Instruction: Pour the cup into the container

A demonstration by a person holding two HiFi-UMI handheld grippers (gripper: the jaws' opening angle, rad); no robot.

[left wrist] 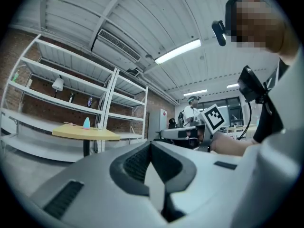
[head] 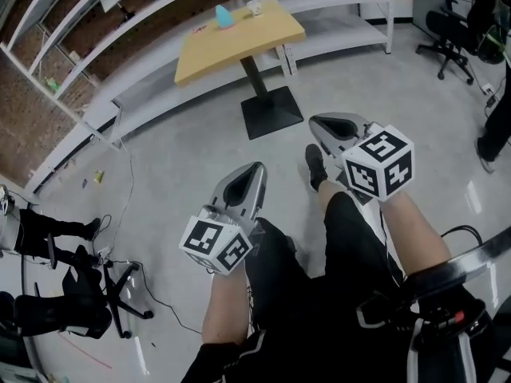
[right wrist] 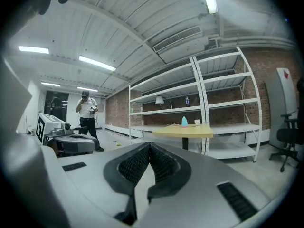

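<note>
A small white cup [head: 255, 7] and a teal, cone-shaped container [head: 224, 16] stand close together on a yellow-topped pedestal table [head: 263, 34], far ahead of me across the floor. Both grippers hang over my legs, well short of the table. My left gripper [head: 255, 170] is shut with nothing in it, and so is my right gripper [head: 317, 123]. In the left gripper view the shut jaws [left wrist: 151, 144] point past the table [left wrist: 85, 133] and the teal container [left wrist: 86, 123]. The right gripper view [right wrist: 149, 145] shows the container [right wrist: 184, 121] and cup [right wrist: 197, 122] on the table [right wrist: 183, 131].
White metal shelving [head: 160, 46] runs along the brick wall behind the table. An office chair [head: 455, 30] stands at the back right. Cables and a chair base [head: 120, 294] lie on the floor at left, beside a crouching person [head: 48, 234]. Another person [right wrist: 88, 113] stands farther off.
</note>
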